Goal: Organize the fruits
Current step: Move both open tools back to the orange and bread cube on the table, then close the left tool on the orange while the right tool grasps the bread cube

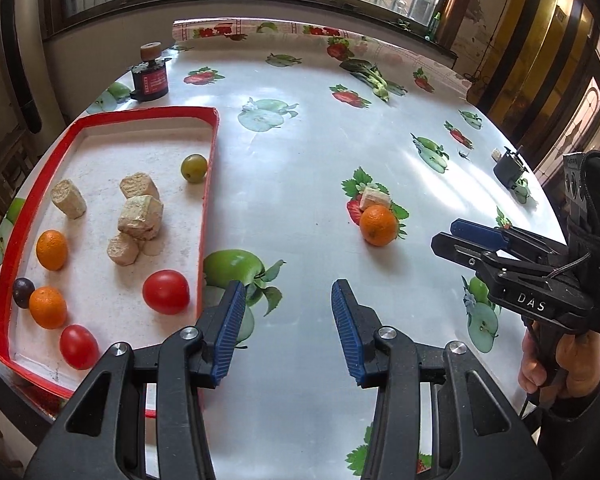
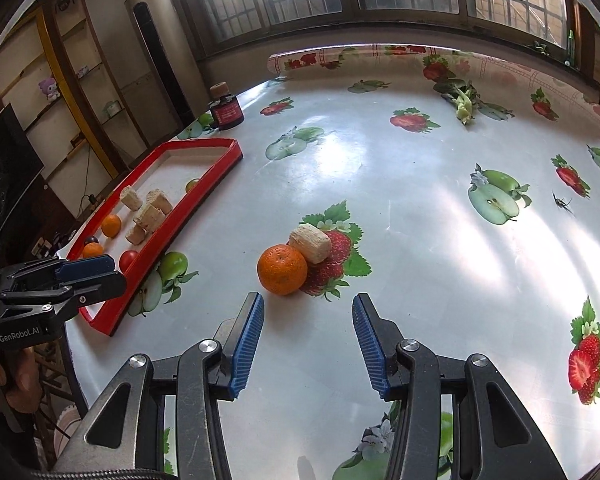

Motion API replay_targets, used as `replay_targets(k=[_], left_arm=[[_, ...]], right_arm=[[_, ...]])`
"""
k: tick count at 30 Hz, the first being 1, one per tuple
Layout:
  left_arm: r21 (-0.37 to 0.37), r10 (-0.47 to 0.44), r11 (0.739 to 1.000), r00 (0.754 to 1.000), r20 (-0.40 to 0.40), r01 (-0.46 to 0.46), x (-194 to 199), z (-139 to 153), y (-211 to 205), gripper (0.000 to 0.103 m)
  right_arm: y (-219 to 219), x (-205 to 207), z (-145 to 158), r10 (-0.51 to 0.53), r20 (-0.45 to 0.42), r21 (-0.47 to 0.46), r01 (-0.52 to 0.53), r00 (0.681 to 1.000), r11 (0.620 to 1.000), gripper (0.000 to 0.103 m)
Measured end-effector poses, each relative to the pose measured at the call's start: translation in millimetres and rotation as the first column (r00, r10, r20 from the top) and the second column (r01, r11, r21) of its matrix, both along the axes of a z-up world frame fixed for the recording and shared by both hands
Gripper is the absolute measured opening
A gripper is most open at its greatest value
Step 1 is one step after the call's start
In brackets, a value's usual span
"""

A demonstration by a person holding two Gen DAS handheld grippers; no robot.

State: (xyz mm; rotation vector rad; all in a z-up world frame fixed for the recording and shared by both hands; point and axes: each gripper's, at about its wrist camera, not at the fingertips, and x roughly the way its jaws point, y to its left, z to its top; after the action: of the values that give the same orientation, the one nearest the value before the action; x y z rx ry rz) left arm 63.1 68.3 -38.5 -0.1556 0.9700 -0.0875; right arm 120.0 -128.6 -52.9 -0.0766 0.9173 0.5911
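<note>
A red-rimmed tray (image 1: 208, 184) (image 2: 204, 196) lies at the table's left. It holds two oranges (image 1: 52, 249), two red tomatoes (image 1: 166, 291), a green fruit (image 1: 193, 168), a dark plum (image 1: 23, 292) and several beige blocks (image 1: 141, 217). A loose orange (image 1: 378, 225) (image 2: 282, 269) sits on the table, touching a beige block (image 1: 374, 199) (image 2: 310, 242). My left gripper (image 1: 288, 304) is open and empty, just right of the tray. My right gripper (image 2: 308, 316) is open and empty, just short of the loose orange; it also shows in the left wrist view (image 1: 446, 236).
The table (image 1: 300, 160) has a glossy fruit-print cloth. A dark jar with red label (image 1: 150, 80) (image 2: 227, 110) stands at the back left. A leafy green vegetable (image 1: 370, 74) (image 2: 462, 102) lies at the back. A small black device (image 1: 510, 168) sits at the right edge.
</note>
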Motion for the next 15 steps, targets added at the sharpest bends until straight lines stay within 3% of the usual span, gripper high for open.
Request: replay_targets(k=[8,15], left_arm=[[-0.042,-0.098,0.994,0.995,-0.026,0.097,34,-15,-47,0.043],[-0.042,-0.129,0.991,0.991,-0.047,0.127,70,-28,-73,0.043]], right_arm=[[-30,11,-5,-0.066,-0.011,0.005,0.067,0.998,0.998,0.048],[-52,22,-7,-0.111,-0.02,0.007,0.112,0.994,0.994,0.048]])
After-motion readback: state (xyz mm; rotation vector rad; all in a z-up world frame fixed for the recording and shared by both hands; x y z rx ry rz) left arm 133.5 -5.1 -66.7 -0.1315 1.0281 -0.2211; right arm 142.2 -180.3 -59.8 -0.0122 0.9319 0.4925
